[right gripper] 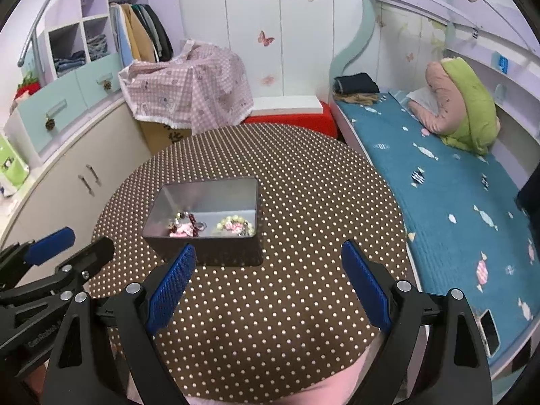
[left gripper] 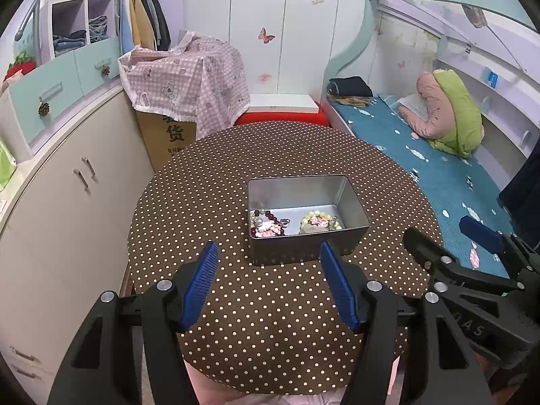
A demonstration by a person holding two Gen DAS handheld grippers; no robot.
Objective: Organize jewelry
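Observation:
An open metal tin (left gripper: 351, 202) (right gripper: 256, 199) stands in the middle of the round brown polka-dot table (left gripper: 209, 182) (right gripper: 320, 189). Inside lie a dark red bead bracelet with pink charms (left gripper: 268, 226) (right gripper: 184, 227) and a pale yellow-green bead bracelet (left gripper: 319, 220) (right gripper: 234, 225). My left gripper (left gripper: 268, 253) is open and empty, just in front of the tin. My right gripper (right gripper: 268, 253) is open and empty, in front of and to the right of the tin. Each gripper shows at the edge of the other's view (left gripper: 452, 236) (right gripper: 72, 243).
A bed with a teal cover (left gripper: 438, 175) (right gripper: 455, 185) runs along the table's right side. Cream cabinets (left gripper: 67, 185) (right gripper: 67, 175) stand to the left. A cardboard box under a pink checked cloth (left gripper: 189, 81) (right gripper: 195, 87) and a red stool (right gripper: 293, 121) stand behind.

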